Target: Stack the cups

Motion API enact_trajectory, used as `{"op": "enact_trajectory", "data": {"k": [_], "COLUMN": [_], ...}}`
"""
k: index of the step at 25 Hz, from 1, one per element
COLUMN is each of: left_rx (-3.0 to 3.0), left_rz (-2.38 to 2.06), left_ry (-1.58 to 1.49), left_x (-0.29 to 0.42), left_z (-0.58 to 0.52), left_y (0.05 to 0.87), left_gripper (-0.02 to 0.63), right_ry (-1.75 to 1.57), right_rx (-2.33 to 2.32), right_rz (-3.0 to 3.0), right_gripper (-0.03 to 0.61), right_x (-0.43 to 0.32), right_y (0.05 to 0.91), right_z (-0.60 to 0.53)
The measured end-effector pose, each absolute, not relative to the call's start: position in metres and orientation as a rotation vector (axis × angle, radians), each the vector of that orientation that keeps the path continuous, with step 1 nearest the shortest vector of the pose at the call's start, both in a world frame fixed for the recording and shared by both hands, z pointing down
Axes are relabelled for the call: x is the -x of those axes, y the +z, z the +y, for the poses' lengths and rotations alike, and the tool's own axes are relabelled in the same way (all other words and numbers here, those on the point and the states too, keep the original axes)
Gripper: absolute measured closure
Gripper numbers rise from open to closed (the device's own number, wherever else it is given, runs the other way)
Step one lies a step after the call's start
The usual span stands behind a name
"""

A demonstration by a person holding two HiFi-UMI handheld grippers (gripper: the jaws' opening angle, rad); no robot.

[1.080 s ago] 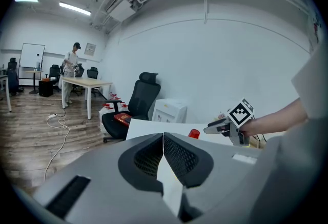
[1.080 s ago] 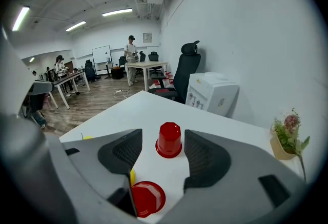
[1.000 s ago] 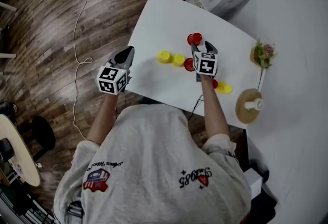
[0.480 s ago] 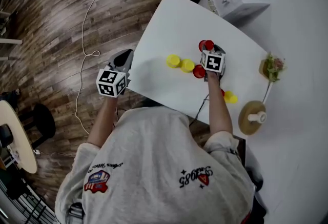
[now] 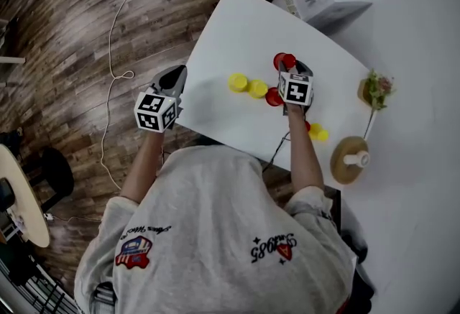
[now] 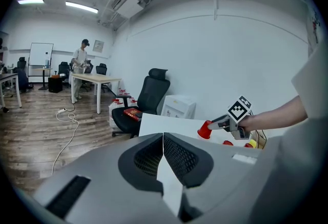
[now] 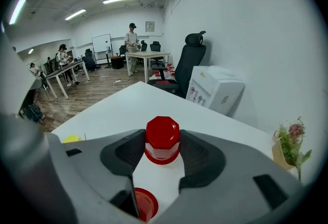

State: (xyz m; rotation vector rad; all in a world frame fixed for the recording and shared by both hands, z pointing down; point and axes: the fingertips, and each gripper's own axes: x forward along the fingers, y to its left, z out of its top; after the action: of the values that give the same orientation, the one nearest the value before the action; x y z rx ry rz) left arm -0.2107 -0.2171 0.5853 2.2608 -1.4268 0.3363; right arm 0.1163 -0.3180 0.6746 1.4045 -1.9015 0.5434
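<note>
The right tool [image 7: 163, 159] has just been closing and pinches an upturned red cup [image 7: 162, 138] that stands on the white counter [image 5: 237, 25] (a second red cup [image 7: 144, 203] sits nearer the hand). The left tool [image 6: 164, 154], jaws together and empty, hovers beside the counter's edge.

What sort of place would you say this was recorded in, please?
Probably an open-plan office or lab space: a black office chair beside the table, a whiteboard on a stand at the far end, and desks with people standing at them.
</note>
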Motion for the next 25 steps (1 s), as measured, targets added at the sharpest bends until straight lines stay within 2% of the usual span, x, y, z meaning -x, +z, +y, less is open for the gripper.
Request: {"op": "enact_trajectory", "data": {"k": [13,25], "left_rx": [-2.334,-2.363], "left_rz": [-1.355,-1.340], "left_ry": [0.319,0.296], "left_x": [0.183,0.168], "left_z": [-0.204,-0.190], "left_y": [0.573,0.566], "left_gripper": [0.606,0.606], "right_ry": [0.487,0.422], "right_rx": [-1.305,-1.046], "right_rz": [-2.074,-2.111], "right_gripper": [0.367,0.367], "right_x": [-0.069,-0.020], "right_y": [0.612,0.607], "right_z": [-0.261,-0.202]}}
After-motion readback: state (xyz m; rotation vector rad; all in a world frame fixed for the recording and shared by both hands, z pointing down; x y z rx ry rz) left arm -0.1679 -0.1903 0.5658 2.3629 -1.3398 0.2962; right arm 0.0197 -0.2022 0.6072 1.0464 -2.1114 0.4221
